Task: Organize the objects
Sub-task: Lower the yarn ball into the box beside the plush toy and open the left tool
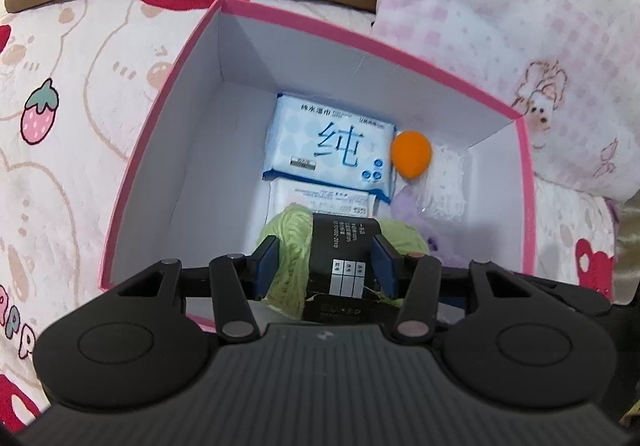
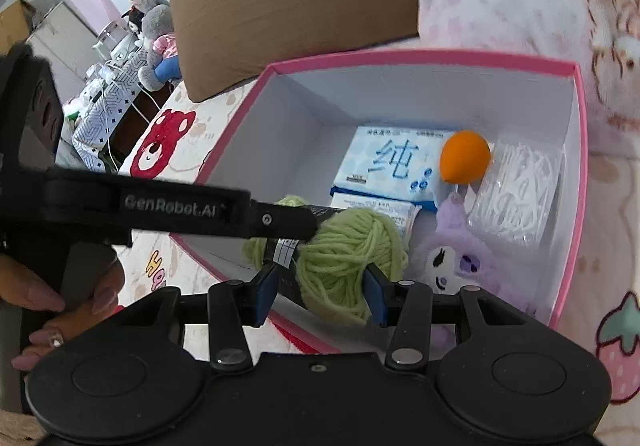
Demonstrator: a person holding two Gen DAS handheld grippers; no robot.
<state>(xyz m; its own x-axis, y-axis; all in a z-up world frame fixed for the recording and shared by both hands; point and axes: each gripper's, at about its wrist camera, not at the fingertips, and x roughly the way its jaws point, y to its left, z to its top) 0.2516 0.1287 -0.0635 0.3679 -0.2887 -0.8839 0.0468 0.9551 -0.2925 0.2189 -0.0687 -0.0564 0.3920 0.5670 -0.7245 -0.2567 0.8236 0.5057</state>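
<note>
A pink-rimmed box (image 1: pixel 168 85) with white walls stands open on the bed; it also shows in the right wrist view (image 2: pixel 578 173). Inside lie two wipe packs (image 1: pixel 332 145), an orange ball (image 1: pixel 411 153), a bag of white floss picks (image 2: pixel 516 193) and a purple plush (image 2: pixel 460 258). My left gripper (image 1: pixel 326 262) is shut on the black label band of a green yarn skein (image 1: pixel 292 246), held over the box's near side. In the right wrist view my right gripper (image 2: pixel 320 292) has its blue pads either side of the yarn's end (image 2: pixel 348 258), touching or nearly so.
A brown pillow (image 2: pixel 280 5) lies behind the box. A pink floral blanket (image 1: pixel 520 25) bunches to the right. The bed sheet (image 1: pixel 80 105) with strawberry and bear prints lies around the box. A cluttered desk with plush toys (image 2: pixel 152 41) stands beyond the bed.
</note>
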